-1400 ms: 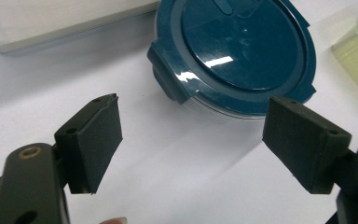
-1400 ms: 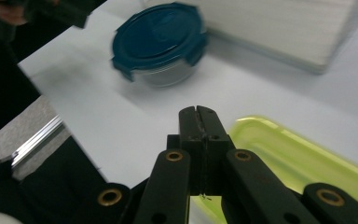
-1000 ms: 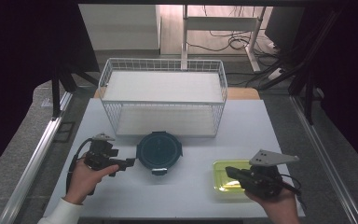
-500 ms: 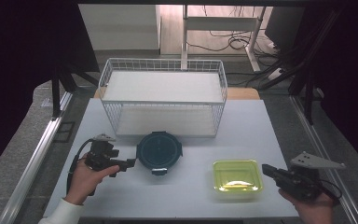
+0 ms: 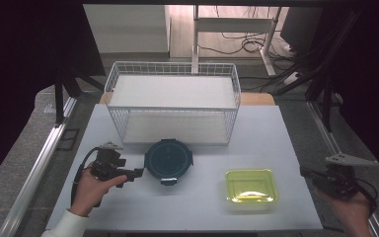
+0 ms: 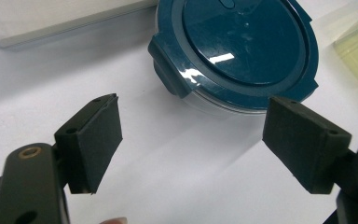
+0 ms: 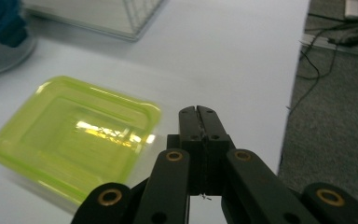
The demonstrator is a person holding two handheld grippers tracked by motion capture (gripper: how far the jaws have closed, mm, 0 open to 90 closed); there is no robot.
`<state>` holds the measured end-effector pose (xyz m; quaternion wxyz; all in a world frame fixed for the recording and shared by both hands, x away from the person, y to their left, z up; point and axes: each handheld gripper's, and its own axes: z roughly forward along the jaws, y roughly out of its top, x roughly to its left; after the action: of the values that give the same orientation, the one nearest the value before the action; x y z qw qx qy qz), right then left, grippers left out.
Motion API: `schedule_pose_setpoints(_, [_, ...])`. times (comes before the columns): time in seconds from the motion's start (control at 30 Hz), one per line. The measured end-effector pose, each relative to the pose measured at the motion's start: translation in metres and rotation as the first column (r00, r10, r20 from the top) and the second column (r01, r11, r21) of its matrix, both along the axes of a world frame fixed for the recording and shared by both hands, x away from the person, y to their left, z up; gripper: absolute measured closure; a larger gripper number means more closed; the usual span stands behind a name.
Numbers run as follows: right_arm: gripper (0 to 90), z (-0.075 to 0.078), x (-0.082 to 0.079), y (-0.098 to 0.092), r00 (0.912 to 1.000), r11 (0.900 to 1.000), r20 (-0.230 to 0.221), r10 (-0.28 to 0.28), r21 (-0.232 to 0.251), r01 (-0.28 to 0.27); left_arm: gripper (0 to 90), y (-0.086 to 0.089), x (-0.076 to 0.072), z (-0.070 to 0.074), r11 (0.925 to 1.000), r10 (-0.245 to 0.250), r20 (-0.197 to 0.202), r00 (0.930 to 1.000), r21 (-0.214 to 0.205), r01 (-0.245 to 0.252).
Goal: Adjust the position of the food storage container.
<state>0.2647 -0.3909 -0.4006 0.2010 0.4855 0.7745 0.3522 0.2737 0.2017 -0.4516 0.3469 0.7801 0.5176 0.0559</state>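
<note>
- Two claws are in my hands at a white surface, seen from above and in front of me.
- My left claw sits low over the near left part of the surface, its jaws standing wide apart with nothing between them.
- In the left gripper view, its two black pads frame bare surface, and the round dark blue lidded container lies just beyond them, apart from both pads.
- From above, that blue container rests near the middle of the surface, just to the right of my left claw and just in front of a white wire basket.
- A yellow-green plastic tray lies on the near right part of the surface, apart from the blue container.
- My right claw is held at the right edge of the surface, to the right of the tray and apart from it.
- In the right gripper view, its jaws are pressed together with nothing between them, and the tray sits just to their left, slightly blurred.
</note>
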Motion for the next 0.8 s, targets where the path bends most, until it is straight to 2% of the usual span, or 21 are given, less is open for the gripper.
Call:
schedule_pose_setpoints(0.1, [89.2,-0.003,-0.007,-0.004,1.0000,0.9989,-0.006,-0.001,0.047,0.001,19.1,0.000,0.000,-0.001,1.0000,-0.001,-0.002,1.0000,0.002,0.001])
schedule_pose_setpoints(0.13, [89.2,-0.003,-0.007,-0.004,1.0000,0.9989,-0.006,-0.001,0.047,0.001,19.1,0.000,0.000,-0.001,1.0000,-0.003,-0.002,1.0000,0.004,0.003])
schedule_pose_setpoints(0.27, [89.1,-0.003,-0.035,0.015,0.9995,0.9951,-0.011,0.028,0.095,-0.027,19.1,0.000,0.000,-0.003,1.0000,-0.002,-0.008,1.0000,0.004,0.002])
schedule_pose_setpoints(0.3, [89.1,-0.003,-0.035,0.015,0.9995,0.9951,-0.011,0.028,0.095,-0.027,19.1,-0.001,0.000,-0.003,1.0000,-0.002,-0.008,1.0000,0.004,0.002])
schedule_pose_setpoints(0.33, [89.2,-0.001,-0.049,0.029,0.9989,0.9940,-0.008,0.047,0.099,-0.046,19.1,-0.001,0.000,-0.002,1.0000,-0.006,-0.006,1.0000,0.003,0.006])
schedule_pose_setpoints(0.37, [89.2,-0.001,-0.049,0.029,0.9989,0.9940,-0.008,0.047,0.099,-0.046,19.1,-0.001,0.000,-0.002,1.0000,-0.006,-0.006,1.0000,0.003,0.006])
schedule_pose_setpoints(0.4, [89.1,0.001,-0.060,0.046,0.9963,0.9913,-0.006,0.086,0.101,-0.085,19.1,-0.001,0.000,-0.002,1.0000,-0.006,-0.005,1.0000,0.002,0.006])
schedule_pose_setpoints(0.43, [89.1,0.001,-0.060,0.046,0.9963,0.9913,-0.006,0.086,0.101,-0.085,19.1,-0.001,0.000,-0.001,1.0000,-0.008,-0.002,1.0000,0.003,0.008])
schedule_pose_setpoints(0.47, [89.1,0.001,-0.068,0.062,0.9922,0.9872,-0.004,0.125,0.101,-0.124,19.1,-0.001,-0.001,-0.001,1.0000,-0.008,-0.002,1.0000,0.000,0.008])
schedule_pose_setpoints(0.57, [89.1,0.000,-0.073,0.086,0.9837,0.9769,-0.002,0.180,0.118,-0.178,19.0,-0.002,0.000,0.000,0.9999,-0.011,-0.001,0.9999,-0.001,0.011])
schedule_pose_setpoints(0.6, [89.1,0.000,-0.073,0.086,0.9837,0.9769,-0.002,0.180,0.118,-0.178,19.0,-0.002,0.000,0.000,0.9999,-0.012,0.000,0.9999,-0.002,0.012])
schedule_pose_setpoints(0.63, [89.1,-0.001,-0.073,0.094,0.9813,0.9738,0.002,0.193,0.123,-0.191,19.0,-0.003,0.000,0.000,0.9999,-0.013,0.000,0.9999,-0.003,0.013])
schedule_pose_setpoints(0.67, [89.1,-0.004,-0.069,0.109,0.9750,0.9666,0.000,0.222,0.131,-0.220,19.0,-0.003,0.000,0.000,0.9998,-0.017,-0.001,0.9998,-0.002,0.017])
schedule_pose_setpoints(0.73, [89.0,-0.009,-0.063,0.125,0.9662,0.9572,-0.014,0.258,0.140,-0.253,19.0,-0.004,0.001,-0.001,0.9998,-0.020,-0.002,0.9998,-0.001,0.020])
schedule_pose_setpoints(0.8, [88.8,-0.013,-0.059,0.132,0.9631,0.9535,-0.019,0.268,0.147,-0.263,19.0,-0.004,0.000,-0.001,0.9998,-0.021,-0.002,0.9998,-0.001,0.021])
